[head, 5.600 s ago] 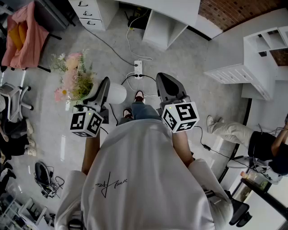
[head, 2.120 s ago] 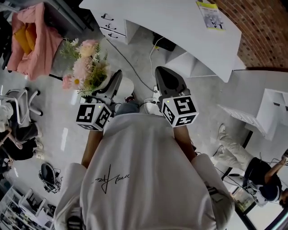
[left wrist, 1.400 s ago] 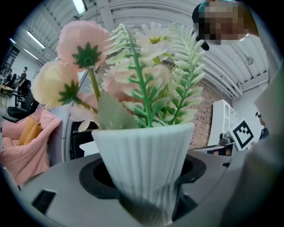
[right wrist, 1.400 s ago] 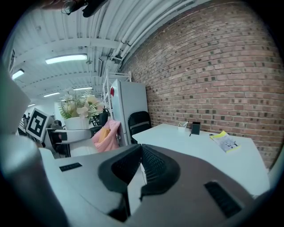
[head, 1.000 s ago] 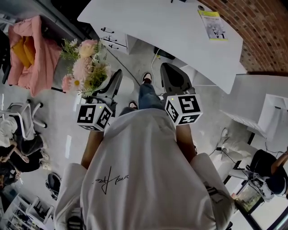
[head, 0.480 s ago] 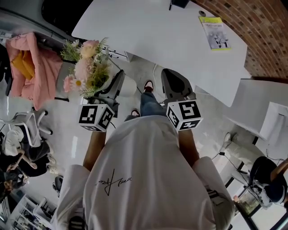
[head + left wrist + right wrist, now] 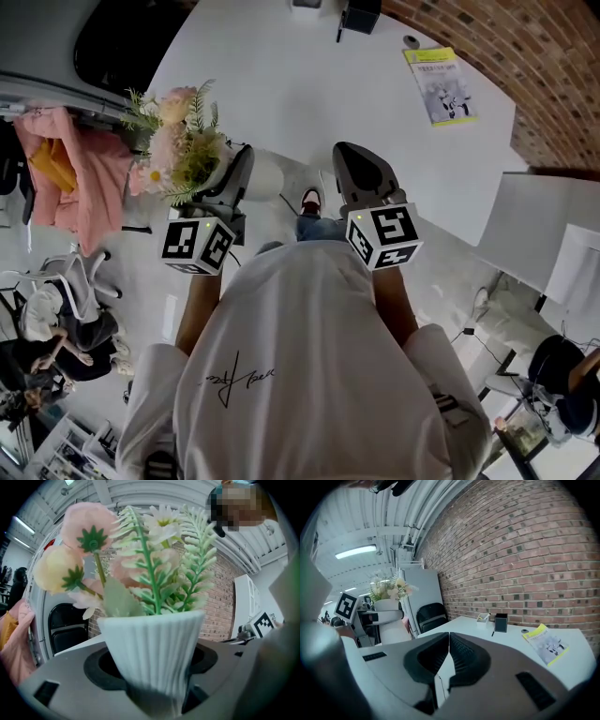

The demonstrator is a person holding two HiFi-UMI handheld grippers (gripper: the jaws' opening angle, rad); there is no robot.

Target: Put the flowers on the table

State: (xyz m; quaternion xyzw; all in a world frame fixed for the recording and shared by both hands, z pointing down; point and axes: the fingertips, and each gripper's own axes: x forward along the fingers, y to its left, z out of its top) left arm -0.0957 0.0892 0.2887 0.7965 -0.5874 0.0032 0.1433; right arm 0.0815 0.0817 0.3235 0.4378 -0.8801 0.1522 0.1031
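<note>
Flowers (image 7: 178,141) in ribbed tapered white pot (image 7: 152,653), held by left gripper (image 7: 154,701).

The person is wearing a white short-sleeved T-shirt (image 7: 309,366) with a small dark handwritten script (image 7: 239,380) on the back, left of centre, and dark stripes (image 7: 441,405) at the right sleeve. Blue jeans (image 7: 319,228) and a shoe (image 7: 310,200) are showing on the far side of the shirt. The left gripper (image 7: 244,173) and right gripper (image 7: 356,169) are showing grey shells with black ribbed pads (image 7: 461,656), each carrying a white cube (image 7: 384,236) with black square markers.
</note>
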